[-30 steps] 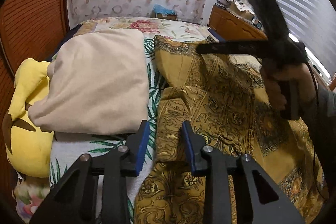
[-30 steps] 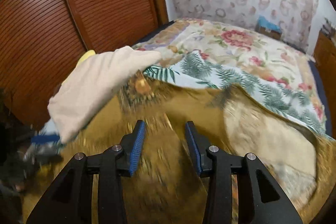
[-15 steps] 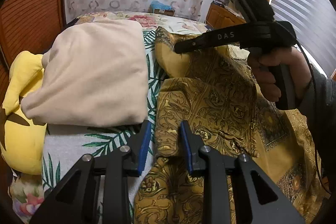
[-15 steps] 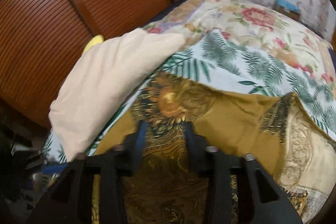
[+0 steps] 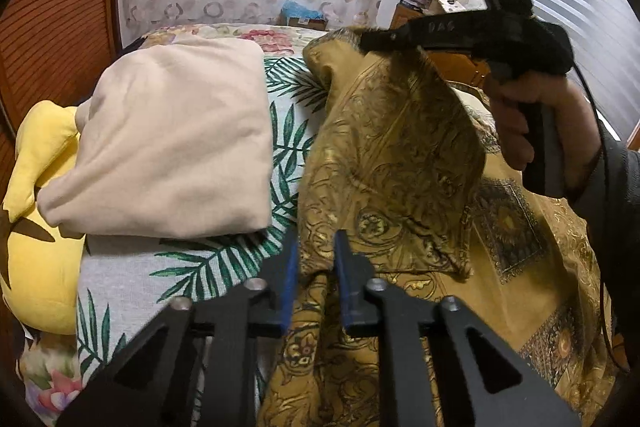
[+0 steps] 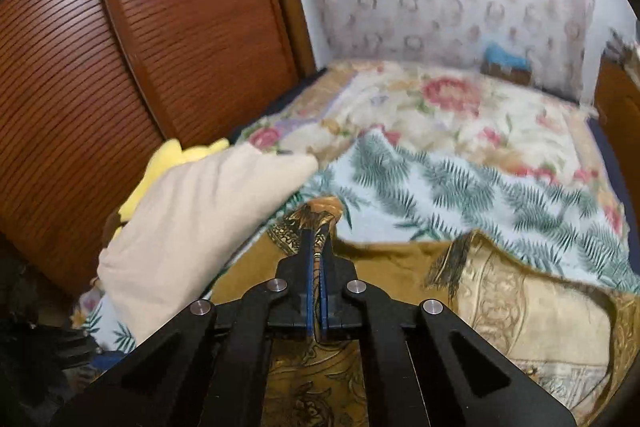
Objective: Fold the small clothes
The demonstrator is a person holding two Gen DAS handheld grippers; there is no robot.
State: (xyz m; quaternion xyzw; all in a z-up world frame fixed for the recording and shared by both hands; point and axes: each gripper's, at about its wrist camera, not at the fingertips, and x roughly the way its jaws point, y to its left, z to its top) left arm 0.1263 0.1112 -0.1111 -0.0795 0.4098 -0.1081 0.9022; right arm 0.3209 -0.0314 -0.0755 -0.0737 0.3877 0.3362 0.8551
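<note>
A gold garment with a dark ornate print [image 5: 400, 163] lies on the bed, right of centre. My left gripper [image 5: 316, 251] has its blue pads narrowed around a bunched edge of it near me, with cloth between them. My right gripper [image 6: 318, 239] is shut on the garment's far corner [image 6: 316, 215] and holds it raised; it also shows in the left wrist view [image 5: 372, 37], with the cloth hanging from its tip. A folded beige garment [image 5: 172, 143] lies to the left.
A yellow plush toy [image 5: 36, 227] lies at the bed's left edge, under the beige garment. The bed has a palm-leaf and floral cover [image 6: 460, 183]. A slatted wooden wardrobe [image 6: 120, 47] stands on the left. A wooden dresser [image 5: 416, 15] stands at the back right.
My right gripper has shut on the garment's far corner and lifted it. My left gripper has narrowed onto the near edge.
</note>
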